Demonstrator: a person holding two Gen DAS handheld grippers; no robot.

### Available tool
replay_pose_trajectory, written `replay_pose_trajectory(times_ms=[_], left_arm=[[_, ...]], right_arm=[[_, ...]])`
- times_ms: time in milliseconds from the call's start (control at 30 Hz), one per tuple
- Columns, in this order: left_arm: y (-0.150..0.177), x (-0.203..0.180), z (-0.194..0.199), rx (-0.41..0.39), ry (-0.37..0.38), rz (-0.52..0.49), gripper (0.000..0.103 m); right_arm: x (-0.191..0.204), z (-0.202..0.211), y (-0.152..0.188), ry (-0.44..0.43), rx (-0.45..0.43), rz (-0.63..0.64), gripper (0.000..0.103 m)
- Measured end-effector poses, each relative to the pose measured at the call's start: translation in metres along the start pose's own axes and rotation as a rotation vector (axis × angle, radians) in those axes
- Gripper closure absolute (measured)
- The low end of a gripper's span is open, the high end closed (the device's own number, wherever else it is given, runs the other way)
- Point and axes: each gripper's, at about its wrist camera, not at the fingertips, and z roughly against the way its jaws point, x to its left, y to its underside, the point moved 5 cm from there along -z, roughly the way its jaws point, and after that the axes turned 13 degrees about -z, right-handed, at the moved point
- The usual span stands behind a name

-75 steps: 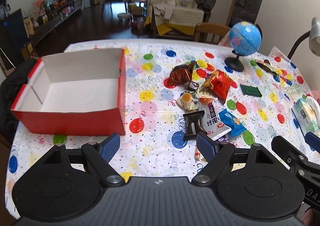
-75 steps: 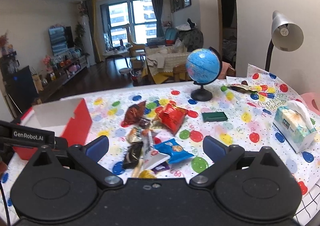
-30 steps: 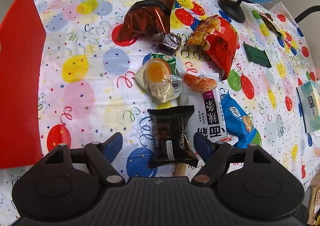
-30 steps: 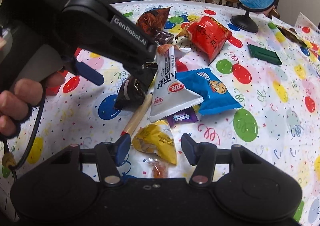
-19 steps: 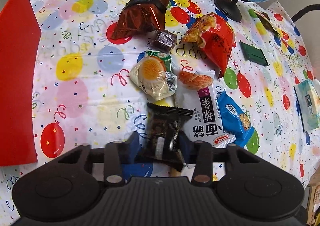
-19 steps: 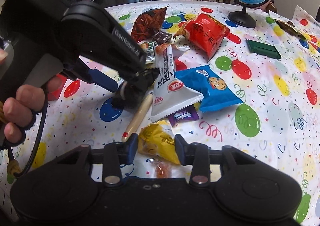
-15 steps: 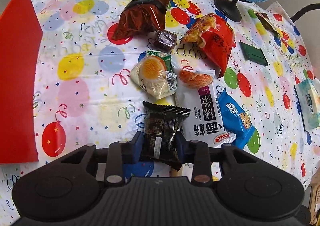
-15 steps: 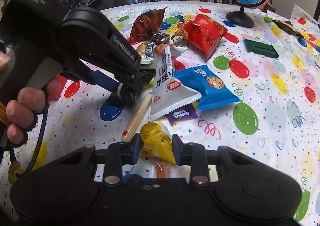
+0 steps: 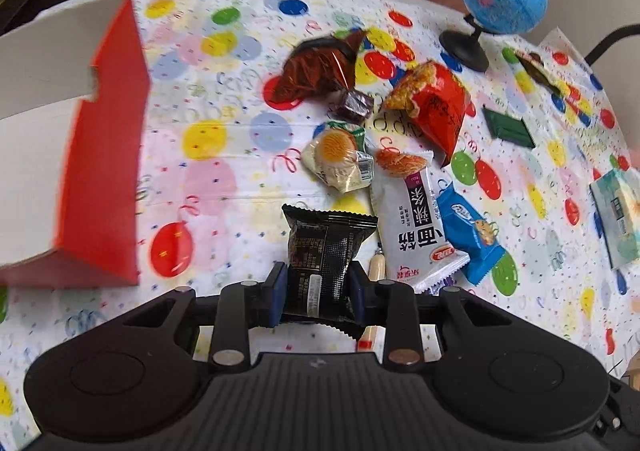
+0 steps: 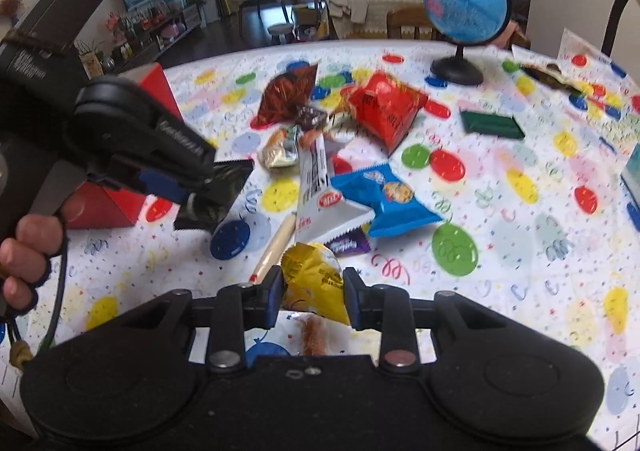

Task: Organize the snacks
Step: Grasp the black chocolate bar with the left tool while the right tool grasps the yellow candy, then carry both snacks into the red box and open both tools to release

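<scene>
Both claws, wide open earlier, have closed on snacks: the left claw (image 9: 316, 297) now pinches the black packet (image 9: 326, 251), the right claw (image 10: 312, 297) the yellow packet (image 10: 314, 279), both lifted off the counter (image 9: 240, 187).

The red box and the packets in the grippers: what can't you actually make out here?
- Red box: left wrist view, interior cut off by the picture's left edge; contents unknown.
- Black packet: lower end hidden behind the left gripper; print too small to read.
- Yellow packet: right wrist view, sides covered by the right gripper; lettering blurred.
- Small orange snack: mostly hidden beneath that gripper.
</scene>
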Motion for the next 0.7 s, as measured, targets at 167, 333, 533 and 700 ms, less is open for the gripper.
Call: replay_pose_trajectory(times_ms=[167, 333, 533, 700], left_arm=[[0.009, 0.004, 0.034, -0.052, -0.026, 0.033, 0.072], [0.019, 0.007, 0.066, -0.098, -0.055, 0.067, 0.072], [0.035, 0.012, 0.100, -0.135, -0.096, 0.105, 0.072], [0.044, 0.019, 0.124, -0.167, -0.122, 0.128, 0.072]], right_arm=[[0.004, 0.021, -0.009, -0.035, -0.058, 0.010, 0.073], [0.015, 0.040, -0.017, -0.092, -0.087, 0.031, 0.073], [0.036, 0.060, -0.023, -0.153, -0.114, 0.081, 0.073], [0.056, 0.073, -0.030, -0.201, -0.139, 0.118, 0.073]])
